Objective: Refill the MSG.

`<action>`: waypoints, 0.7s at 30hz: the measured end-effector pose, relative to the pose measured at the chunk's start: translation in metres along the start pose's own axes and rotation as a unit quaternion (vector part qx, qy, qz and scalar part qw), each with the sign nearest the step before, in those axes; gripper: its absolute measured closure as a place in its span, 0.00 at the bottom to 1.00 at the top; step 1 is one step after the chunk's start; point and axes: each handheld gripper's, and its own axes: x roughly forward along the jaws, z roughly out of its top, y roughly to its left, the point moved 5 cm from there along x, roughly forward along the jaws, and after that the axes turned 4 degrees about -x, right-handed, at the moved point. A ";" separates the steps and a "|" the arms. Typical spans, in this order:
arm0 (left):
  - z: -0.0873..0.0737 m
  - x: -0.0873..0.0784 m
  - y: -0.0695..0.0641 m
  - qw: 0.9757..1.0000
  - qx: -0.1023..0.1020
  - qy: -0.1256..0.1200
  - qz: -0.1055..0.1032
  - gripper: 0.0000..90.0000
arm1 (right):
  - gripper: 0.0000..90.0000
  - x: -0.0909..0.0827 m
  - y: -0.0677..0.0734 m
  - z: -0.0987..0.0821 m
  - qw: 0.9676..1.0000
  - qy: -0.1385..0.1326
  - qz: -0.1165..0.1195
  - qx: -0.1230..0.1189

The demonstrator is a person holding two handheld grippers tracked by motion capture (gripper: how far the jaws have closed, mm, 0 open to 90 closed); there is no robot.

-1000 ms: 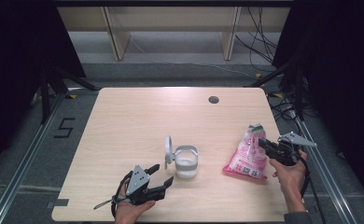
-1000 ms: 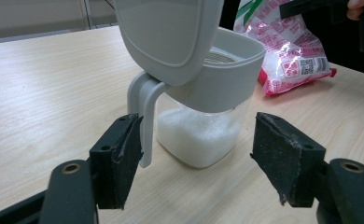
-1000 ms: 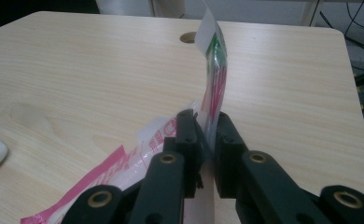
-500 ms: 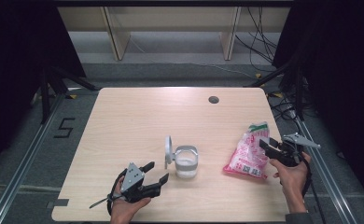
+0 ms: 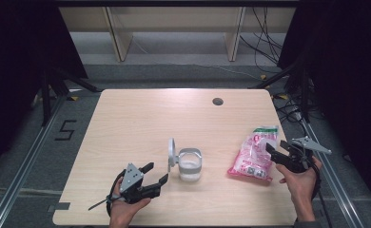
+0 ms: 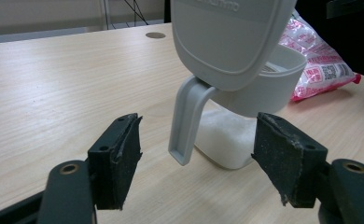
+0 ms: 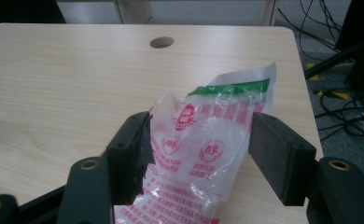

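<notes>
A small clear container (image 5: pixel 189 165) with white powder in it stands at mid-table, its grey flip lid (image 5: pixel 172 152) upright and open. My left gripper (image 5: pixel 156 172) is open just left of and in front of it. In the left gripper view the container (image 6: pixel 245 93) and its lid (image 6: pixel 227 37) are close ahead of the spread jaws (image 6: pixel 196 154), not touching them. A pink printed plastic bag (image 5: pixel 252 156) lies at the right. My right gripper (image 5: pixel 275 151) has just been opening. The bag's top (image 7: pixel 203 140) sits loose between its jaws (image 7: pixel 196 144).
The wooden table (image 5: pixel 141 123) has a round cable hole (image 5: pixel 217 101) near its far right edge. Cables and dark stand legs lie on the floor beyond the right edge. A pale shelf unit stands behind the table.
The right gripper's jaws have spread apart and let go of the bag's top, which has sunk towards the table. The left gripper has barely moved.
</notes>
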 end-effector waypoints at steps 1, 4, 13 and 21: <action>0.000 0.000 0.001 1.000 -0.003 0.000 0.002 0.35 | 0.44 -0.001 0.003 0.000 1.000 -0.004 0.003 0.000; 0.002 -0.001 0.003 1.000 -0.005 -0.004 -0.002 0.36 | 0.43 -0.003 0.015 0.001 1.000 -0.003 0.005 -0.011; 0.005 -0.003 0.010 1.000 0.002 -0.002 0.010 0.37 | 0.41 -0.007 0.048 -0.005 0.998 0.009 0.052 -0.035; 0.003 -0.002 0.012 1.000 0.005 0.004 0.016 0.42 | 0.41 -0.004 0.069 -0.019 0.994 0.018 0.091 -0.059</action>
